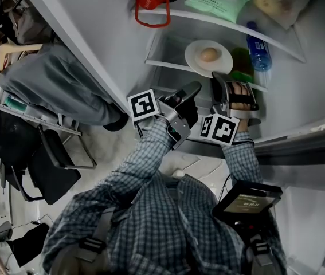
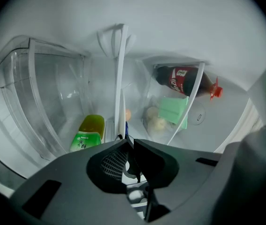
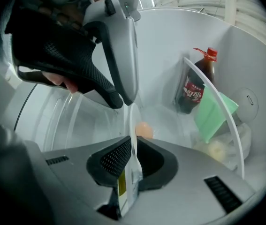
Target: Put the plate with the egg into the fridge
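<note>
The left arm and right arm reach from the head view's lower middle up to its centre, side by side. The right gripper is clamped on the plate (rim edge-on between its jaws). The left gripper has its jaws pressed together, seemingly on nothing.

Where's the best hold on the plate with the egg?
The plate's thin near rim, coming from the fridge opening, where the right hand-held gripper pinches it. The plate lies about level, its edge fits between jaws, and the egg sits mid-plate, clear of them.
</note>
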`<state>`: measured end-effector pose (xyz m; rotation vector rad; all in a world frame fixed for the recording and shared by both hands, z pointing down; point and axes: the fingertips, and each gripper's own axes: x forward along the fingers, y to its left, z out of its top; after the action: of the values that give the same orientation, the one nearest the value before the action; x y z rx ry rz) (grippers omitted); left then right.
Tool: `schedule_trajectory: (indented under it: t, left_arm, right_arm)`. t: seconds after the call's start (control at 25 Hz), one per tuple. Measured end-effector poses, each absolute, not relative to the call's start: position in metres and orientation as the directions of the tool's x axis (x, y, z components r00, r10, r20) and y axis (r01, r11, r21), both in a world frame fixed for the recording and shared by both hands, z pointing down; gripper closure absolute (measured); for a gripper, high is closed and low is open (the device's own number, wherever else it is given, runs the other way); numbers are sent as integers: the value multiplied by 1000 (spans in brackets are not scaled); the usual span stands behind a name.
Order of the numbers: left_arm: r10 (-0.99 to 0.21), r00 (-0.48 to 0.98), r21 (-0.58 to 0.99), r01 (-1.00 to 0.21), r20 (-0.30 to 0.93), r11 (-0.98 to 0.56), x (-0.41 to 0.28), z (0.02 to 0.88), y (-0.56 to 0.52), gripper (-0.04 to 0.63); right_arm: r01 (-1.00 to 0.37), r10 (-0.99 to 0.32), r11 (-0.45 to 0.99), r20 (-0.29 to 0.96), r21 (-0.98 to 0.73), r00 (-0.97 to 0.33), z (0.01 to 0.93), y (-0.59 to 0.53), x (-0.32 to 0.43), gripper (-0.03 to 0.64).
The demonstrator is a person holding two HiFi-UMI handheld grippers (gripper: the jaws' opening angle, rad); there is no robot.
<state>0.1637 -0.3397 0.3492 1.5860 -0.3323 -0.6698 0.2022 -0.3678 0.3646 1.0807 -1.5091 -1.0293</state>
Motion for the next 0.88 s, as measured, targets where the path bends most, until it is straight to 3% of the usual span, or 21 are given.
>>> schedule_trajectory:
  t: [0.32,0.68,0.88]
  left_arm:
    - [-583,786,977,136,-206,-162,161,352,-341,558]
    - [-557,804,971,103,-208,-214,173,343,-348,558]
    - [-555,816,961,-1,-158,-275,169,350,-346,571]
  right_arm:
    - [-230,-953,292,264,928,-146,360,-368,205,534]
    - [-298,-949,307,268,904,-167,357,-359,205,532]
    - [-375,-947,310,247,874,-207,349,-347,205,532]
